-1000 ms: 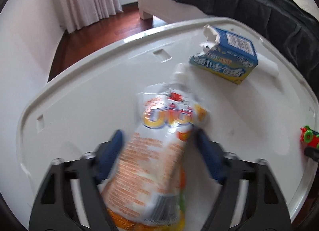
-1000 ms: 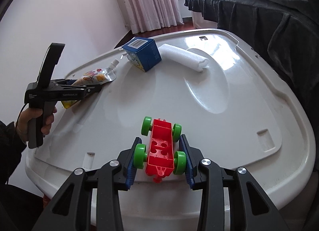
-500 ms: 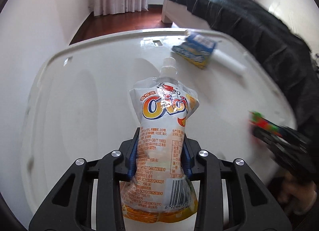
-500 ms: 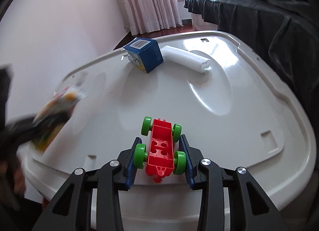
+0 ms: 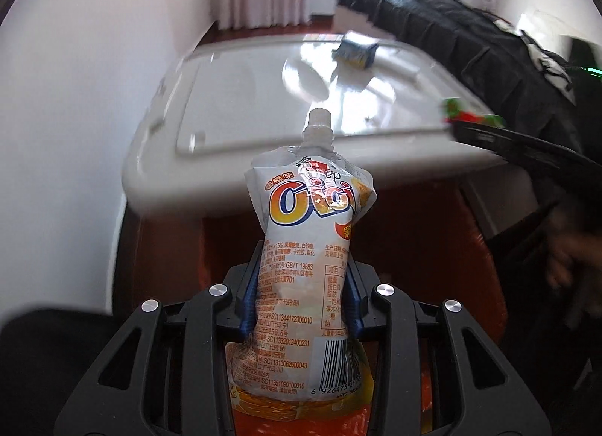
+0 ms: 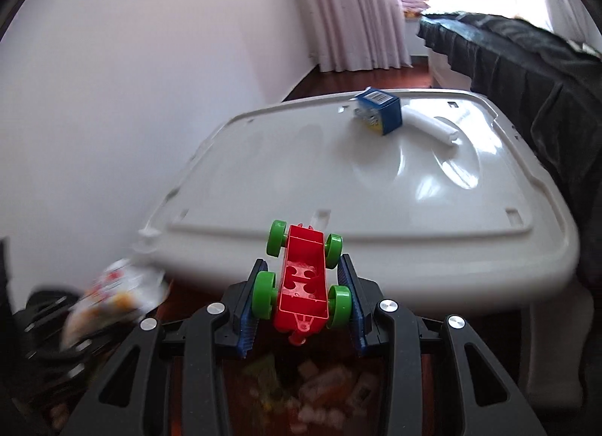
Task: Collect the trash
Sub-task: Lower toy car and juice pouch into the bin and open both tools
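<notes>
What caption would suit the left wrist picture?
Left gripper holding an orange drink pouch, lifted clear of the white table.

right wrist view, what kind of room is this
Most likely a bedroom at home: a bed under a dark cover stands by a bright window with pale curtains, over a dark wood floor. A low white plastic table sits beside the bed.

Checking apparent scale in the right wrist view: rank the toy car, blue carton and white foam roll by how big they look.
1. toy car, largest, but it sits in the right claw near the lens.
2-3. blue carton and white foam roll look alike; unranked.
</notes>
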Action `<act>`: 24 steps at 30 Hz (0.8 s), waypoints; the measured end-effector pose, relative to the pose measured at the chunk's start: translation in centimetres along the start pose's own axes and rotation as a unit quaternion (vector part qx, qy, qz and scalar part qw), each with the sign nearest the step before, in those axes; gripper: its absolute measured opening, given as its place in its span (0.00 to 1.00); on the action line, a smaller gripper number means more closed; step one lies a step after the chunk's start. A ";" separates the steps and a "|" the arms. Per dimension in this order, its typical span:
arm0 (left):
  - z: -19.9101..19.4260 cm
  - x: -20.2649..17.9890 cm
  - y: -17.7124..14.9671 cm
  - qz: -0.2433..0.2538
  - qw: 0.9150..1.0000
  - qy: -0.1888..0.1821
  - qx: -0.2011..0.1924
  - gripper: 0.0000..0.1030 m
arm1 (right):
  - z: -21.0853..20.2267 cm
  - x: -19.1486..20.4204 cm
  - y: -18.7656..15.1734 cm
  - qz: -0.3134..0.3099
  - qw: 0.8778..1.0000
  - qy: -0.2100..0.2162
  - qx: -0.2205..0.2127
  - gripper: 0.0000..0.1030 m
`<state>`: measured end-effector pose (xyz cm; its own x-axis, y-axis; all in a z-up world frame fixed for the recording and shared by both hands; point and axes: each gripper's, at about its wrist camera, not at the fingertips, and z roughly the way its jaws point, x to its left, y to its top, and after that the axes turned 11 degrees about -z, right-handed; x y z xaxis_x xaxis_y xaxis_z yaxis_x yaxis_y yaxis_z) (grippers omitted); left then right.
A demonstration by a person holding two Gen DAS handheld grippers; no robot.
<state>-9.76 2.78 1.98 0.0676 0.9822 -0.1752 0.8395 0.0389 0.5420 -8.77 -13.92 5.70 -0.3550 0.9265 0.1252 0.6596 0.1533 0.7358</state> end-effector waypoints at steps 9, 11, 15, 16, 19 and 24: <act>4.8 -0.9 -1.4 -0.011 0.999 0.017 0.042 0.35 | 0.2 2.4 -5.8 -0.018 0.998 -0.022 0.060 0.38; 5.2 -0.6 -1.5 -0.017 0.999 0.020 0.047 0.35 | 0.8 2.3 -5.8 -0.018 0.997 -0.019 0.068 0.38; 6.1 0.2 -1.9 -0.030 0.997 0.029 0.063 0.35 | 2.5 2.1 -6.5 -0.009 0.995 -0.012 0.102 0.38; 6.3 0.3 -2.0 -0.030 0.997 0.030 0.067 0.35 | 2.9 2.1 -6.7 -0.007 0.994 -0.010 0.109 0.38; 6.7 0.2 -2.3 -0.027 0.996 0.036 0.076 0.35 | 4.1 2.2 -7.0 -0.003 0.991 -0.003 0.131 0.38; 7.1 0.0 -2.6 -0.022 0.995 0.041 0.084 0.35 | 4.3 2.5 -7.1 -0.006 0.991 0.001 0.136 0.38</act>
<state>-8.13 1.39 -5.27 -0.0091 0.9923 -0.1238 0.9192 0.0571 0.3896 -11.50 -11.26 -2.06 -0.3642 0.9236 0.1193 0.8100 0.2509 0.5300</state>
